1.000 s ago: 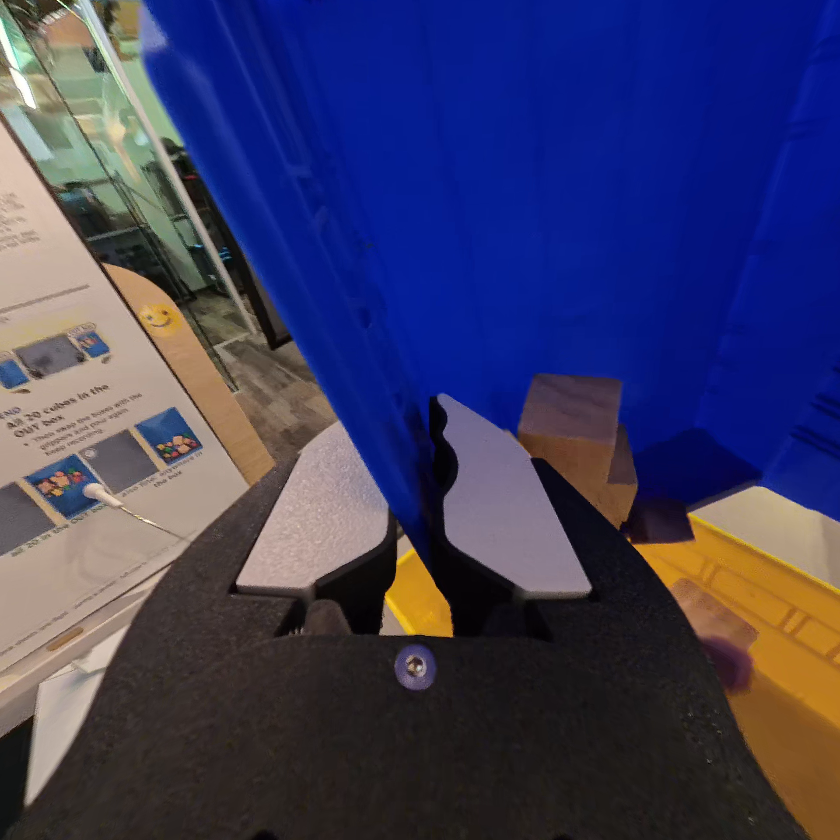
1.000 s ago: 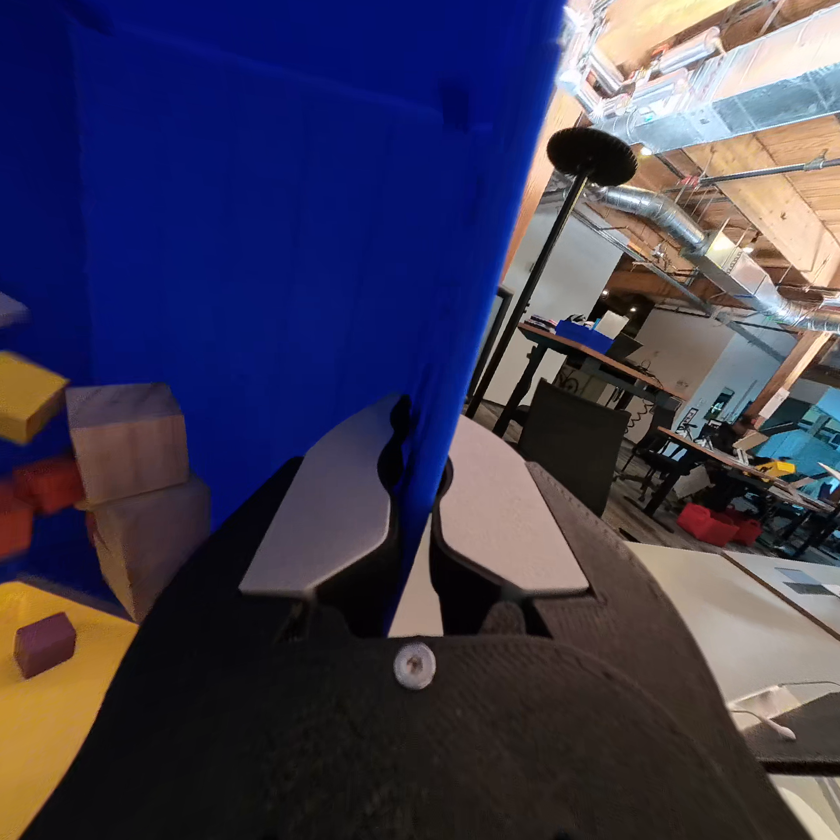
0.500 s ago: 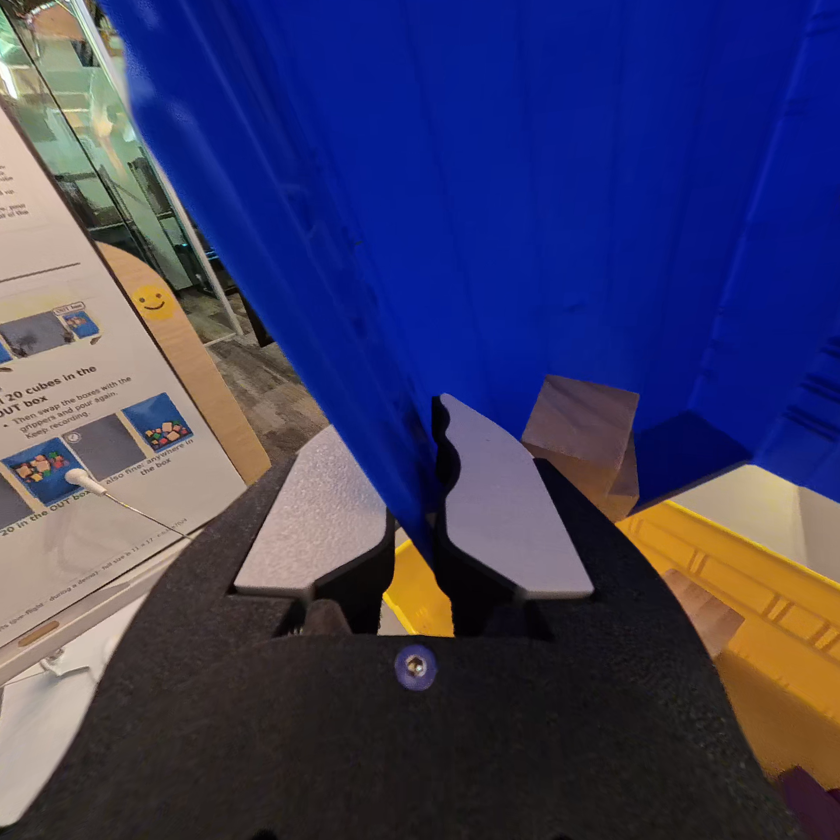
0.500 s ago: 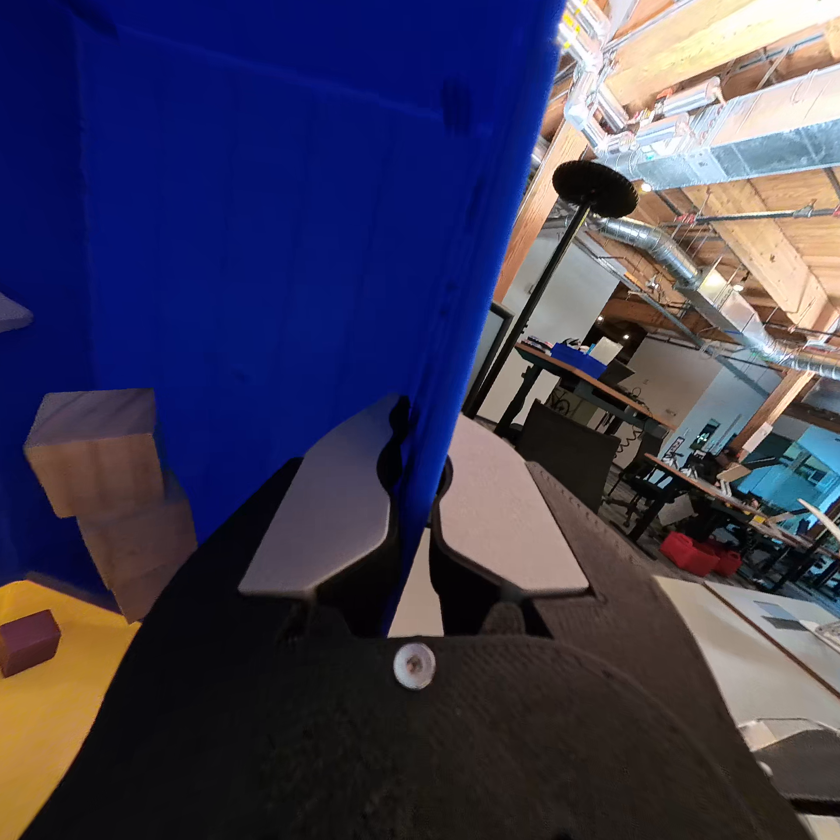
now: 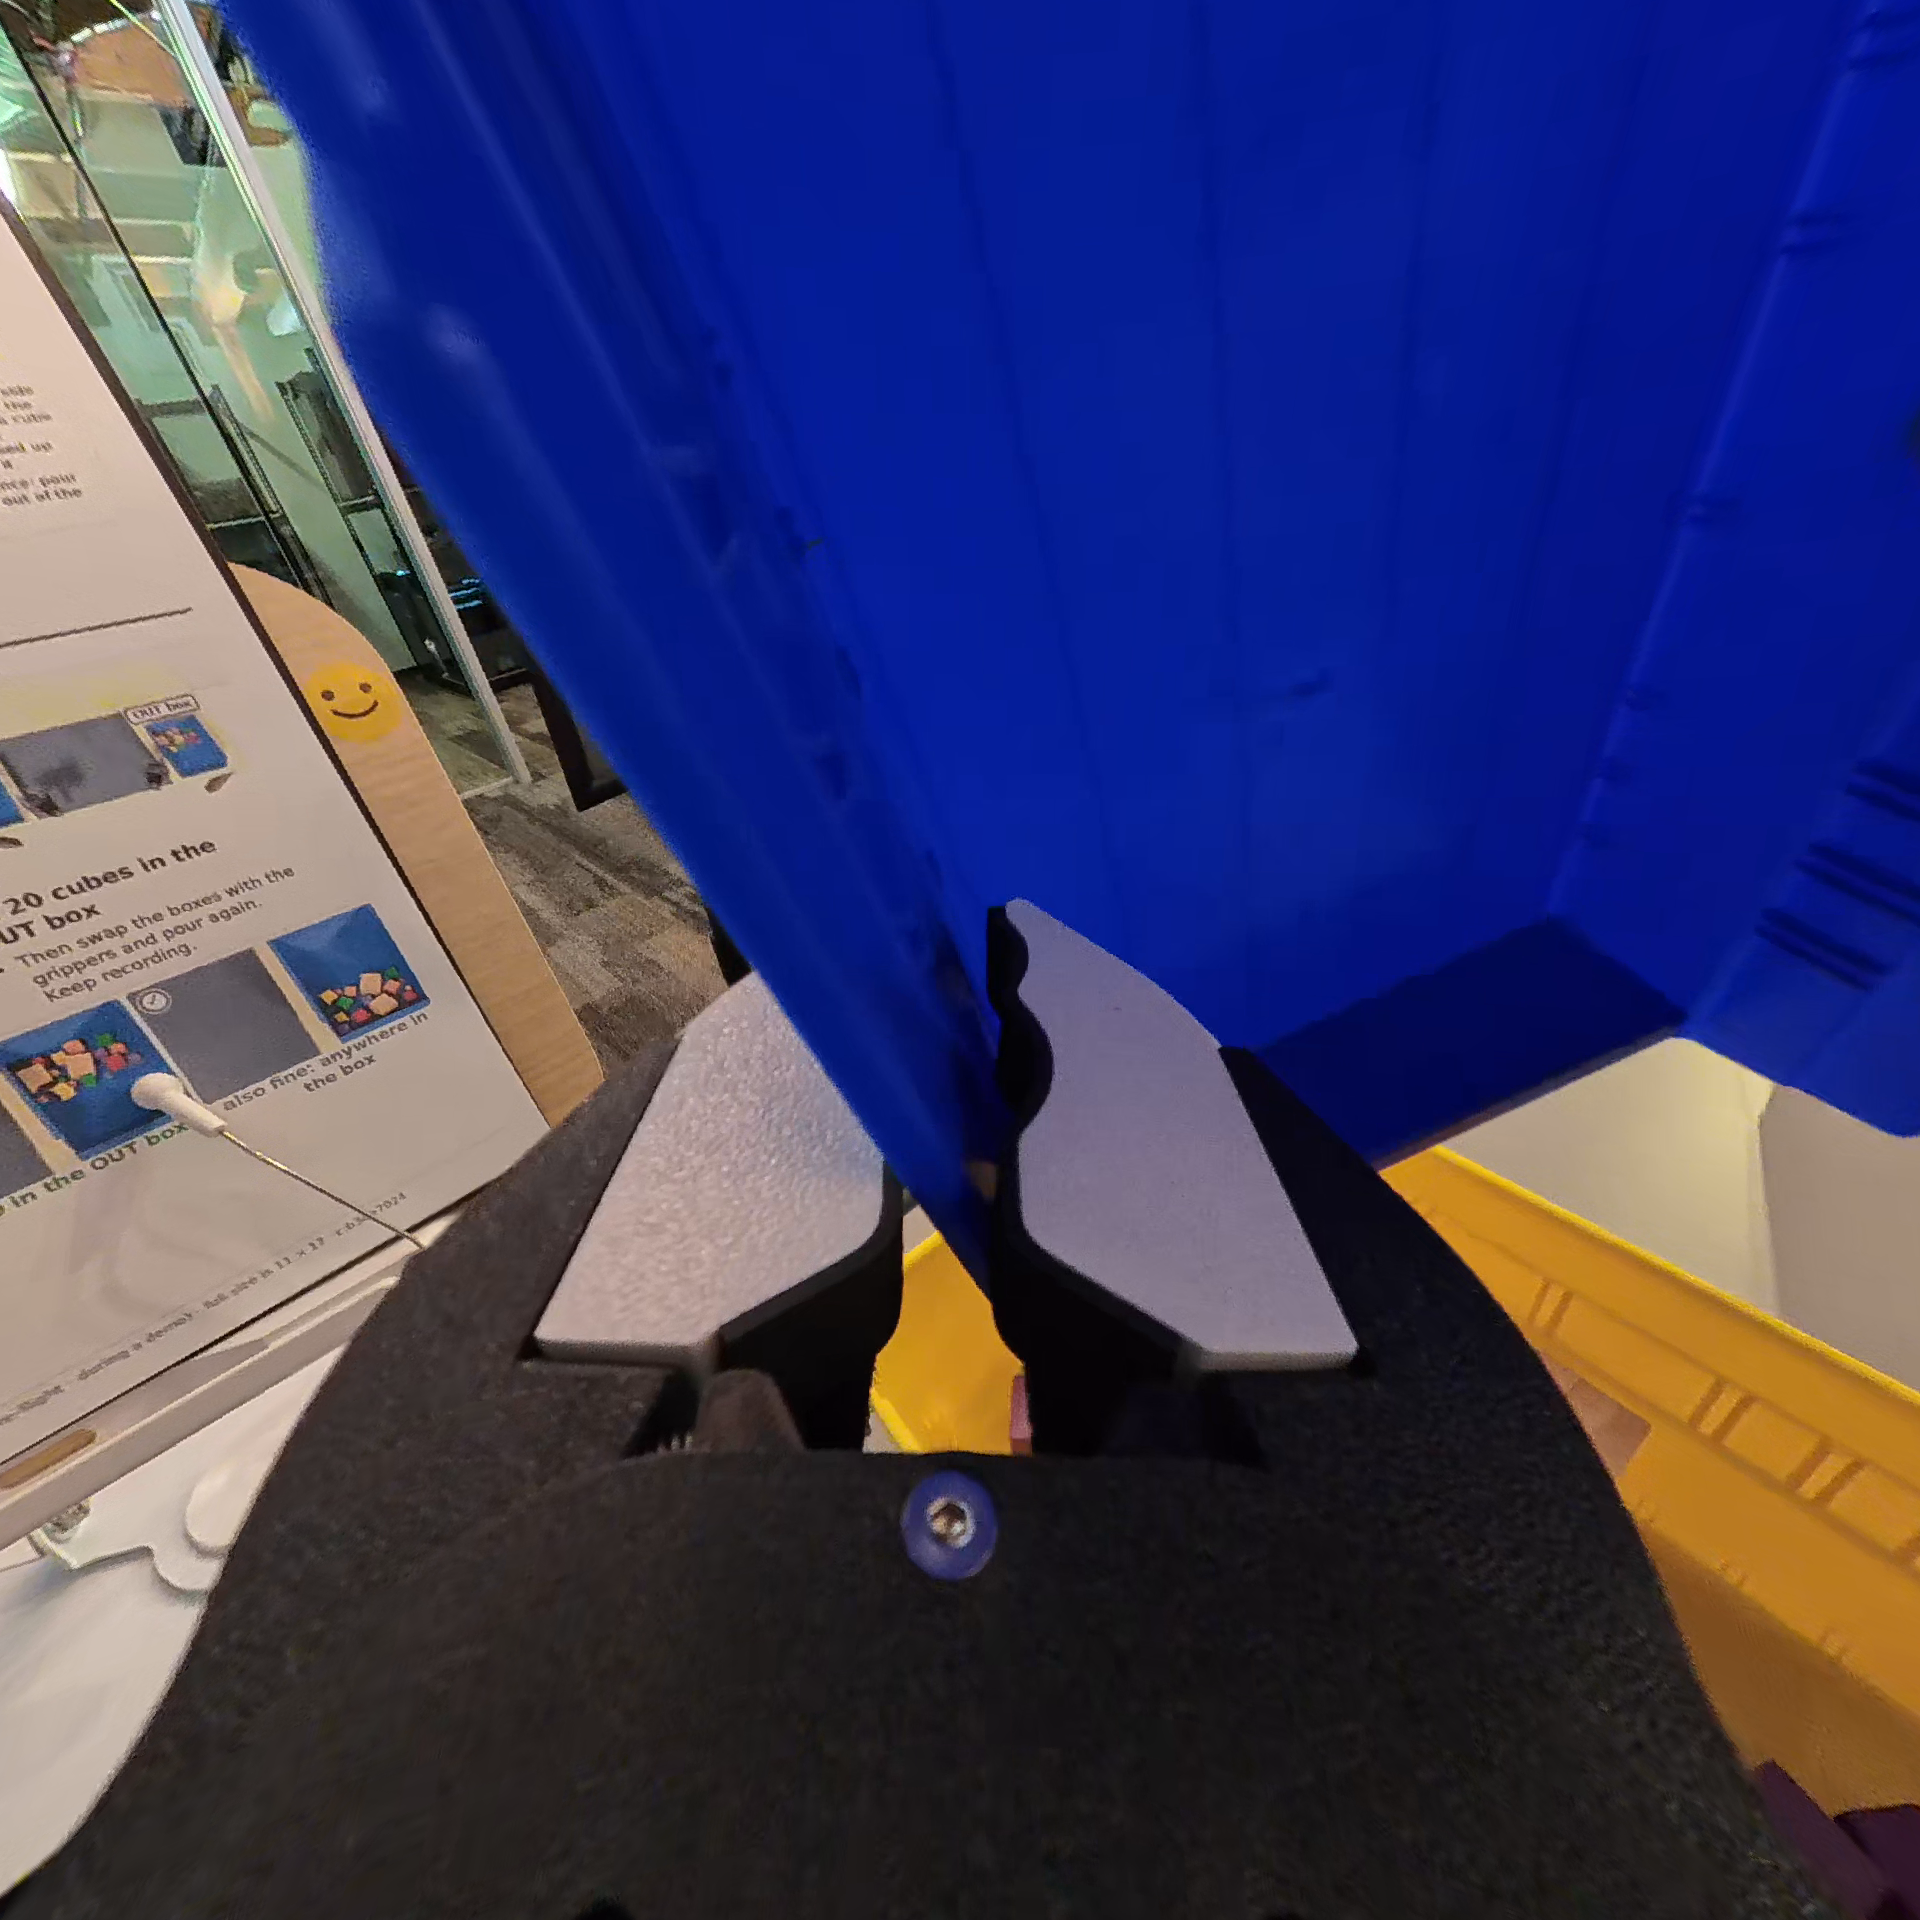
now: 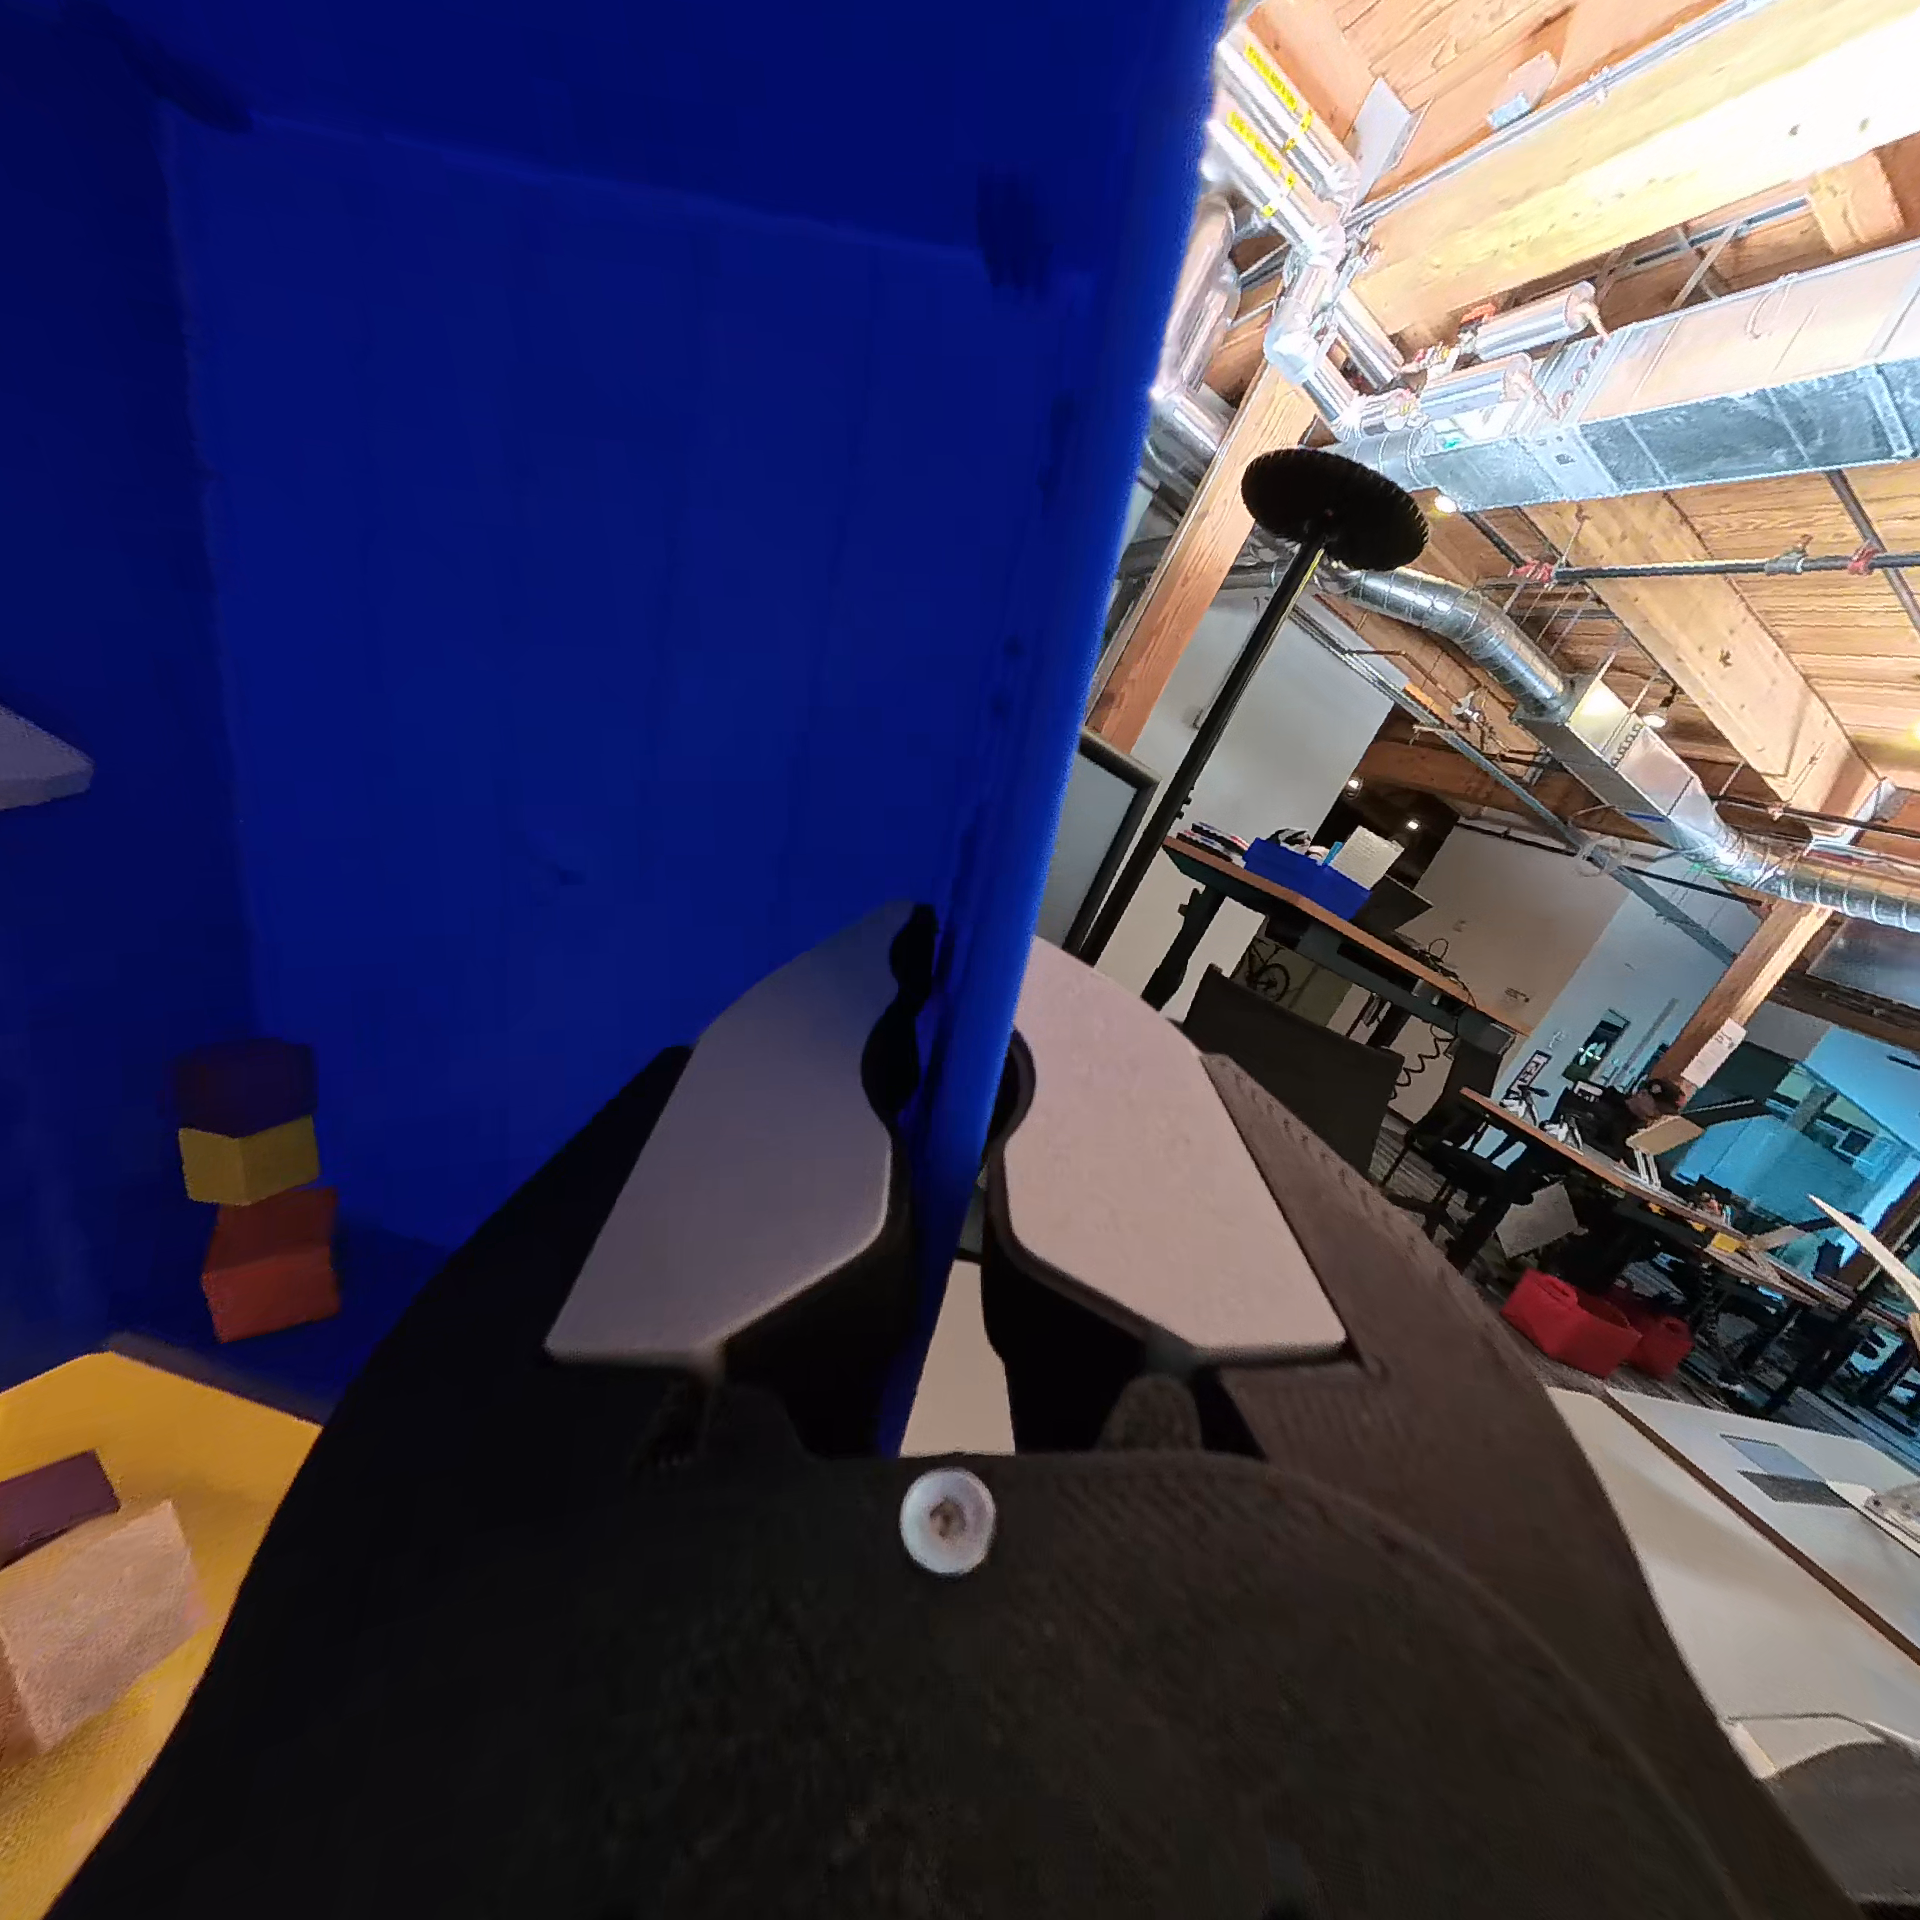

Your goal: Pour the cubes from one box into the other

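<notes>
I hold a blue box [image 5: 1247, 468] tipped steeply over a yellow box [image 5: 1714, 1455]. My left gripper [image 5: 961, 1060] is shut on the blue box's left wall. My right gripper [image 6: 951, 1070] is shut on its right wall [image 6: 1039, 623]. In the right wrist view a purple cube [image 6: 247, 1081], a yellow cube [image 6: 247, 1158] and a red cube [image 6: 272, 1262] lie in a line against the blue box's lower inside corner. In the yellow box [image 6: 114, 1403] lie a plain wooden cube [image 6: 88, 1621] and a purple cube [image 6: 57, 1501]. Purple cubes [image 5: 1839, 1849] also show at the left wrist view's bottom right.
An instruction poster [image 5: 156, 883] leans at the left, with a wooden board [image 5: 416, 852] behind it and a thin white probe [image 5: 177, 1096] in front. A white table [image 6: 1766, 1558] lies to the right. A black pole lamp [image 6: 1330, 509], desks and chairs stand beyond.
The two large wooden cubes have slid out of the blue box into the yellow box. The blue box has tipped further. Three small cubes now show at its lower corner.
</notes>
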A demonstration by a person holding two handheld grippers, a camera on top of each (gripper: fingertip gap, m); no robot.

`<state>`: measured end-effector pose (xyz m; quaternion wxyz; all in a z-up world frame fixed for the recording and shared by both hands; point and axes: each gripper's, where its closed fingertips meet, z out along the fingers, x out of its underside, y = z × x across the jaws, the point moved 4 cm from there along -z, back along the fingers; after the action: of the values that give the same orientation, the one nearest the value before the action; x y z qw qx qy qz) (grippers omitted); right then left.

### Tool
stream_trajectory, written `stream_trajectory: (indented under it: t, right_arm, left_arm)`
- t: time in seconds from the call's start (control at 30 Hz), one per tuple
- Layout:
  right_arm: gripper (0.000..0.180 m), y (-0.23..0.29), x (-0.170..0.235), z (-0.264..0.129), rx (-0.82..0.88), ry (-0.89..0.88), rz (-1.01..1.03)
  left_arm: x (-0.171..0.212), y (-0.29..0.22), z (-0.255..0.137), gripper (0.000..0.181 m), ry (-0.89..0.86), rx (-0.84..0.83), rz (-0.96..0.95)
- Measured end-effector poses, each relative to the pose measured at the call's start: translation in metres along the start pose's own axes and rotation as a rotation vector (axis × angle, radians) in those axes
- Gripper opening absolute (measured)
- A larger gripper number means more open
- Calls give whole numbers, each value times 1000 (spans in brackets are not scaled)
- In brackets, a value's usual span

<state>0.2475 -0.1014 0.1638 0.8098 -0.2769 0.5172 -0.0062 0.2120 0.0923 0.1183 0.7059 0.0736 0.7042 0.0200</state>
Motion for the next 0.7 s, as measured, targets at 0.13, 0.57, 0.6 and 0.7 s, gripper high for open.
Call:
stream_trajectory:
  t: [0.13, 0.57, 0.6, 0.7]
  right_arm:
    - [7, -2, -7, -4, 10, -36, 0]
    - [6, -26, -34, 23, -97, 164, -100]
    - [6, -32, -42, 27, -106, 184, -143]
    - [6, -51, -61, 40, -125, 252, -258]
  left_arm:
    - [-2, -2, -3, 13, -25, 9, -11]
    - [-11, -21, 1, 24, 102, 146, -209]
    - [-17, -25, 3, 25, 122, 167, -249]
    - [-30, -37, 14, 27, 190, 253, -316]
